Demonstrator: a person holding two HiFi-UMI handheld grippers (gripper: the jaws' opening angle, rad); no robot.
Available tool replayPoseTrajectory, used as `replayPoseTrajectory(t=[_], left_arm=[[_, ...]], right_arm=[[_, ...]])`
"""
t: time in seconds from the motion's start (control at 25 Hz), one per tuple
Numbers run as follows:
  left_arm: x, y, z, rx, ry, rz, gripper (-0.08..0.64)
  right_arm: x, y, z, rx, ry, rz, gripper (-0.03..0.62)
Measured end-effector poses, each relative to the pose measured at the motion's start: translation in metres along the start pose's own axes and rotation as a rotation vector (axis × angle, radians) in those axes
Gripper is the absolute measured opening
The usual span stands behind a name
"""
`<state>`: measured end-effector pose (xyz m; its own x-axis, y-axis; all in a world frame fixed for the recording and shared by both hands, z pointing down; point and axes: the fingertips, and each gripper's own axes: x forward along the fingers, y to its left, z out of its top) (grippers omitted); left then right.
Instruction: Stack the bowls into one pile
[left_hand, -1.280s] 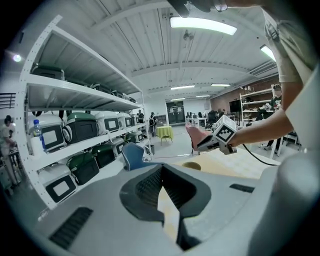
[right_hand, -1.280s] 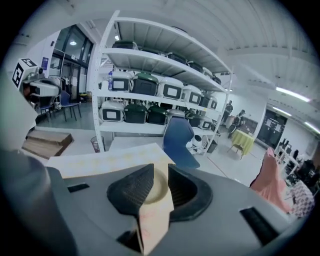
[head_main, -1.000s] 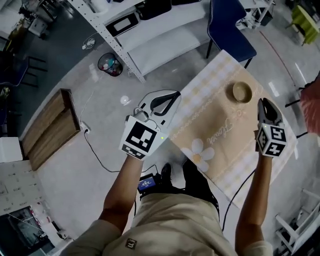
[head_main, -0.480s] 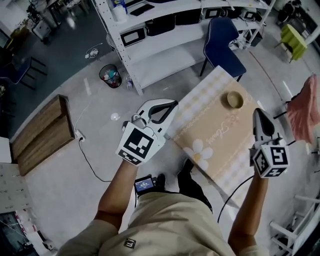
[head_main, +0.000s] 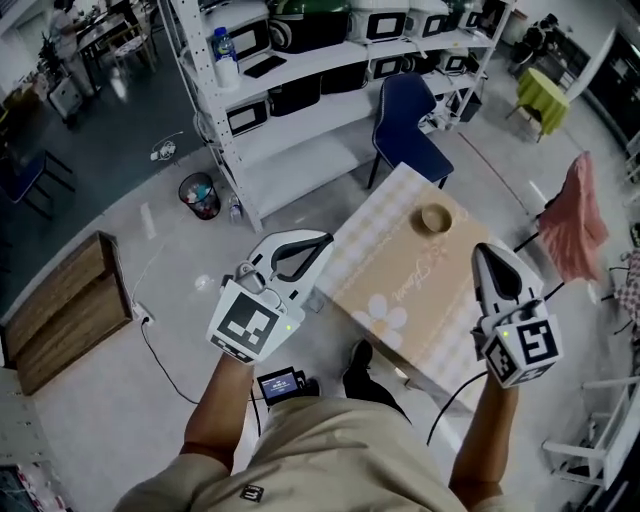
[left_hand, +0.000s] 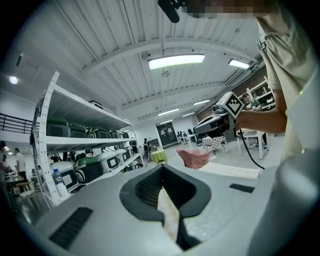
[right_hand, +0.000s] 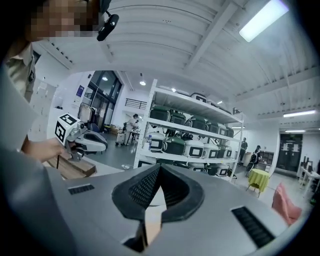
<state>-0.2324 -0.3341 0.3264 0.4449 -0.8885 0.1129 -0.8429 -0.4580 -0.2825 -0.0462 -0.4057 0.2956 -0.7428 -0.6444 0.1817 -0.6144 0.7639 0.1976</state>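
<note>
Now pulls left gripper (head_main: 322, 243) and right gripper (head_main: 485, 252) further back from the bench (head_main: 385, 270), jaws closed on nothing; leaves bowls (head_main: 436, 217) apparently in one pile, probably finished.

A: The tablecloth (head_main: 400, 262)?
B: Beige check, with a white daisy (head_main: 385, 317) (yellowish centre). The bowl (head_main: 436, 217) is tan.
A: And the chair (head_main: 400, 115)?
B: Navy blue; the draped cloth (head_main: 570, 215) to its right is pink.
</note>
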Motion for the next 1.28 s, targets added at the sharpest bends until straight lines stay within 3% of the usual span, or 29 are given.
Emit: replayPoseTrajectory(t=[0.32,0.64,1.0,1.28], left_arm=[[-0.037,-0.023,0.047,0.111,-0.114,-0.092,0.008],[-0.079,-0.04,0.066,0.08,-0.194,-0.119,0.008],[-0.111,-0.046,0.072,0.089,-0.212,-0.114,0.008],[-0.119,-0.041,0.063,0.069,-0.18,-0.101,0.008]], right_arm=[[-0.051,0.038,0.036,-0.036,-0.037,-0.049,0.005],[-0.09,0.087,0.054,-0.081,-0.059,-0.051,0.005],[-0.108,0.129,0.075,-0.123,-0.094,-0.035,0.003],[-0.107,0.142,0.082,-0.096,-0.108,-0.019,0.003]])
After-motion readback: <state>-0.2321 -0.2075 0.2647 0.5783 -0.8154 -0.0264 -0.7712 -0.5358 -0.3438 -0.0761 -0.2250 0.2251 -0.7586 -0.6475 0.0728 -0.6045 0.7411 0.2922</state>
